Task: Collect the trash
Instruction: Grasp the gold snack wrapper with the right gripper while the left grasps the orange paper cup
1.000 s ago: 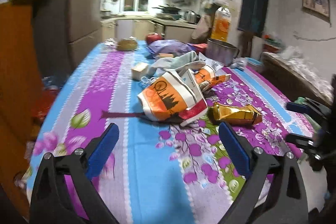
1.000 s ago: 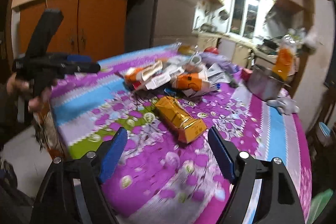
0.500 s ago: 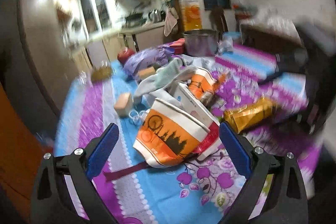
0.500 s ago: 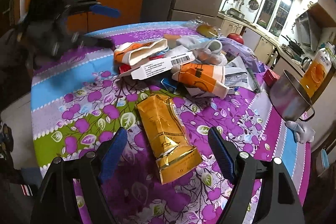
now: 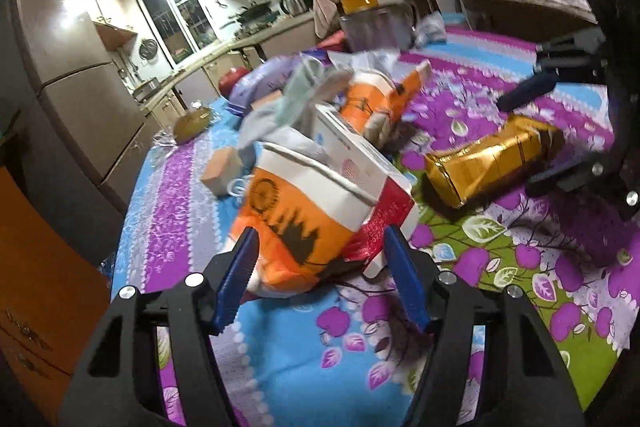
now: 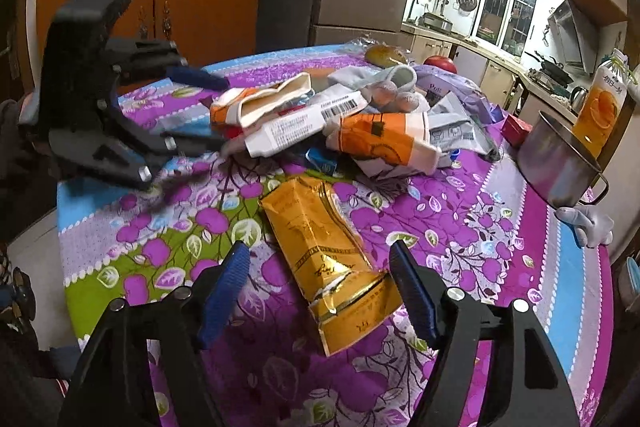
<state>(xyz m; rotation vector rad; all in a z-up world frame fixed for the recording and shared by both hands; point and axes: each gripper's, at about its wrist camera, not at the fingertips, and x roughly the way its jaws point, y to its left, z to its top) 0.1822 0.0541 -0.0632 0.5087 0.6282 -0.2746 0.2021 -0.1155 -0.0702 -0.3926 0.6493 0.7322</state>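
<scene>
Left gripper (image 5: 320, 267) gapes around the orange bag (image 5: 296, 223); right gripper (image 6: 320, 283) gapes, empty, over the gold pouch (image 6: 320, 251), bare cloth (image 6: 500, 227) rightward.

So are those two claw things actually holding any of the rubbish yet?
Nothing is held yet. The left gripper is open around the near end of the orange-and-white paper bag; the right gripper is open around the crumpled gold foil packet.

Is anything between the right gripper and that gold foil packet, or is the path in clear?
Nothing visible blocks it. The right gripper is open and the gold foil packet lies flat on the tablecloth, its near end already between the fingers. The trash pile sits beyond the packet's far end, not in the approach.
</scene>
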